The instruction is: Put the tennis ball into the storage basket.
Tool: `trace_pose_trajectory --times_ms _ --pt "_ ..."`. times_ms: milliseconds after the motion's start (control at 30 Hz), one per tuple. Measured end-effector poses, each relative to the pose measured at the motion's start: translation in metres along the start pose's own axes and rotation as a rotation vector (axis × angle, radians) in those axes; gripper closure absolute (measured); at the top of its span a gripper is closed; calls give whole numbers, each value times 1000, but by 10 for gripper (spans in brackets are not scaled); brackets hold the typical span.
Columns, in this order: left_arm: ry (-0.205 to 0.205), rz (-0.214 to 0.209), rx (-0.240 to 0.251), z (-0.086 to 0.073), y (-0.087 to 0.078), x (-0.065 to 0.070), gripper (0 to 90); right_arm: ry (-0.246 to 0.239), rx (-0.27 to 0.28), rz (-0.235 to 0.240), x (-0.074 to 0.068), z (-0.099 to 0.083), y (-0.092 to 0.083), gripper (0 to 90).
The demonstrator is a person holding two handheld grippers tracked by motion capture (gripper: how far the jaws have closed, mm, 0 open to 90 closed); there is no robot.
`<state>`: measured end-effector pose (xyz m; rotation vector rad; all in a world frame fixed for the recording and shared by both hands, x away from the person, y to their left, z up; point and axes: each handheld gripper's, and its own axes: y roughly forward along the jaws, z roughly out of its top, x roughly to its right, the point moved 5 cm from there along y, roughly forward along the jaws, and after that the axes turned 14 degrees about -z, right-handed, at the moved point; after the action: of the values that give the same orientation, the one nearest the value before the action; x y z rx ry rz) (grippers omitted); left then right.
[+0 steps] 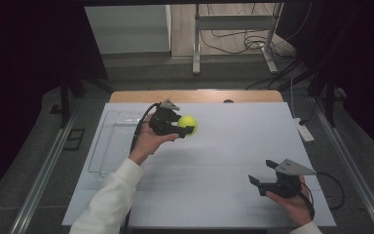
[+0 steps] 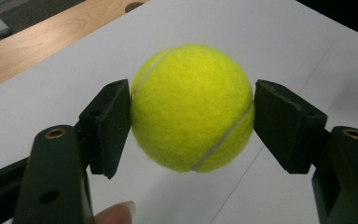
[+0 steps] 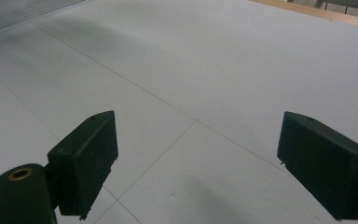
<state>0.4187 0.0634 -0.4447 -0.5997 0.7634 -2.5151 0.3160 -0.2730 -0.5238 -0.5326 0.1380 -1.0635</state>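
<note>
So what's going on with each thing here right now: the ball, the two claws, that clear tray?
Tennis ball: held off the table, clamped between the left claw's jaws.
Left gripper: shut on the ball, raised in the hand.
Right gripper: open, holding nothing, low over the white table.
Clear tray: lying flat at the table's left edge, looks empty.

The white surface is evenly lit from above, while the surroundings are left in near darkness. Soft shadows are cast across it. Slight blur and grain are seen; the near fingers are rendered softly.
</note>
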Motion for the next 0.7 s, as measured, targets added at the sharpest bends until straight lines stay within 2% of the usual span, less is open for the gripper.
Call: trace_pose_trajectory --times_ms 567,700 --pt "-1 5 13 -1 -9 0 308 4 0 -1 0 0 0 124" --pt "7 10 1 -1 -14 -1 308 8 -5 -7 0 0 1 124"
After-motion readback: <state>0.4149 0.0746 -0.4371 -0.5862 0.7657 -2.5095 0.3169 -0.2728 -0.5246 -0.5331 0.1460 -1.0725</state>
